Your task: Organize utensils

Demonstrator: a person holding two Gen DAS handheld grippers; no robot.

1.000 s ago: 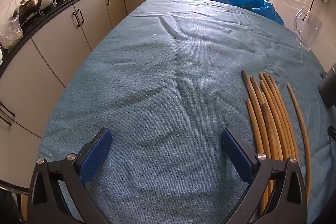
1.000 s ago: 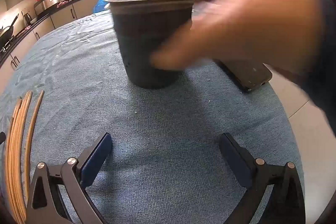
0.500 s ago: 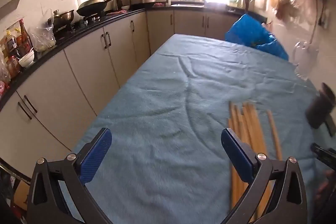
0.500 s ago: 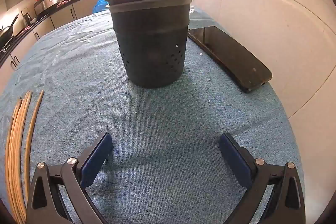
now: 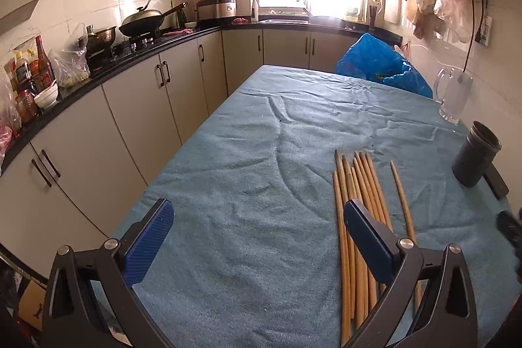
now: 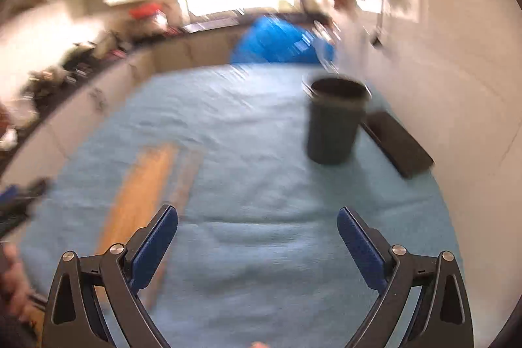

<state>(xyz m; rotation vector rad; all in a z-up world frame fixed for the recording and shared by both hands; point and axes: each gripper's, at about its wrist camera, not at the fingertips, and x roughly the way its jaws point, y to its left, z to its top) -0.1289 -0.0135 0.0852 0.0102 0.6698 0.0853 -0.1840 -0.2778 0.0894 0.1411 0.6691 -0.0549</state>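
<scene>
Several wooden chopsticks lie in a bundle on the blue tablecloth, with one stick apart to the right. They show blurred in the right wrist view. A dark utensil holder stands upright at the table's right side, also in the right wrist view. My left gripper is open and empty above the cloth, its right finger over the bundle. My right gripper is open and empty, above the cloth between chopsticks and holder.
A black phone lies right of the holder by the wall. A glass mug and a blue plastic bag sit at the far right of the table. Kitchen cabinets and a cluttered counter run along the left.
Both grippers have lifted and pulled back, so more of the kitchen shows. The right view is blurred from moving. The hand that touched the holder a second ago is gone.
</scene>
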